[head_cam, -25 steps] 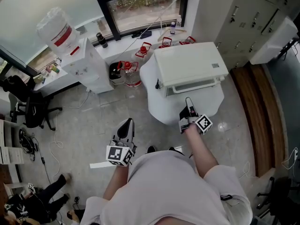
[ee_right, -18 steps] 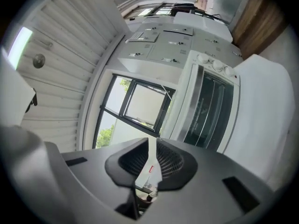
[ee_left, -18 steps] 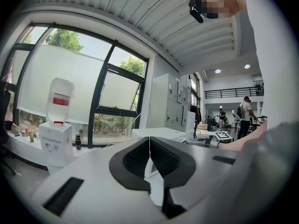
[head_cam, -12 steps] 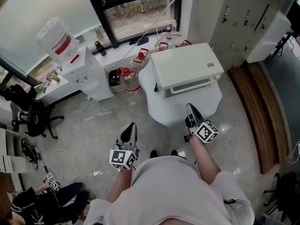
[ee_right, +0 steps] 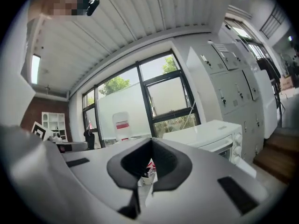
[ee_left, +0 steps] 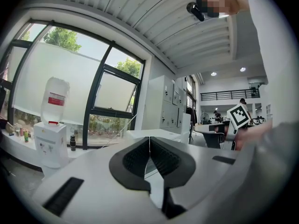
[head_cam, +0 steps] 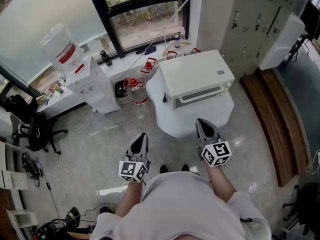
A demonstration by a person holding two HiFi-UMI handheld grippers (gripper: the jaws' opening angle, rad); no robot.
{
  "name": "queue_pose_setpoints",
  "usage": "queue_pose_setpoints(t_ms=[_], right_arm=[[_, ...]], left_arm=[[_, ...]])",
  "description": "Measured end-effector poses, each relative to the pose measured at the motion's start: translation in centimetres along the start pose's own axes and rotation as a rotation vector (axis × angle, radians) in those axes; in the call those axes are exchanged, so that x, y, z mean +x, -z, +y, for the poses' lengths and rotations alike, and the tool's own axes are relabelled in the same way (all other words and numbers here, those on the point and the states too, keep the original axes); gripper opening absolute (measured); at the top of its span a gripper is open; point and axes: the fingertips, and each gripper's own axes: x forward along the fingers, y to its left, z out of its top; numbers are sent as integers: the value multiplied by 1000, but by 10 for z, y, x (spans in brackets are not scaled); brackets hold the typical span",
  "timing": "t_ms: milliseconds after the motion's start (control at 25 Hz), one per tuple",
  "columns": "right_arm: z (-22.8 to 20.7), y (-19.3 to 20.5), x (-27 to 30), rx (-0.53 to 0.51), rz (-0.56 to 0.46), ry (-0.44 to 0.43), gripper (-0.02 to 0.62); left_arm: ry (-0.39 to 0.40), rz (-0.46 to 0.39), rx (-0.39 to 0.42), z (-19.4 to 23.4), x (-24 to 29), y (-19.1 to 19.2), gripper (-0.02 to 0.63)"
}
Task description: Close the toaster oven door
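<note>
Since the earlier frame, the right hand-held gripper [head_cam: 201,122] has drawn back from the front of the white box-shaped toaster oven [head_cam: 196,73] toward the person. It has also rolled, so its broad grey back now faces up. The left hand-held gripper [head_cam: 142,136] has hardly shifted.

The oven stands on the round white worktop [head_cam: 167,120], well apart from both grippers. Its door [head_cam: 202,97], with a pale bar handle [head_cam: 199,94] across it, looks flush against the body. In each gripper view the dark padded jaws meet tip to tip with nothing between them, so both grippers are empty and fully narrowed.

By my reading the closing push is done and the task is at or near its end. The next move calls for little beyond a check that the door has seated, with a light nudge on the handle if it has not.

From steeply overhead the door face is foreshortened to a thin strip, so its seam cannot be made out. The right gripper view shows the oven's front and round knobs [ee_right: 241,148] only at a slant. That gripper's own body cuts off the lower part, so I cannot tell whether the door has latched.
</note>
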Motion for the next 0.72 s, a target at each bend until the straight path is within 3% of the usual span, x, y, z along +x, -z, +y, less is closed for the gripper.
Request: queue_pose_setpoints(t_ms=[200, 720], right_arm=[[16, -4, -10, -96, 16, 6, 5], [26, 1, -30, -110, 27, 6, 5]], left_arm=[[6, -4, -1, -3, -4, 0, 20], [2, -18, 9, -9, -19, -1, 20]])
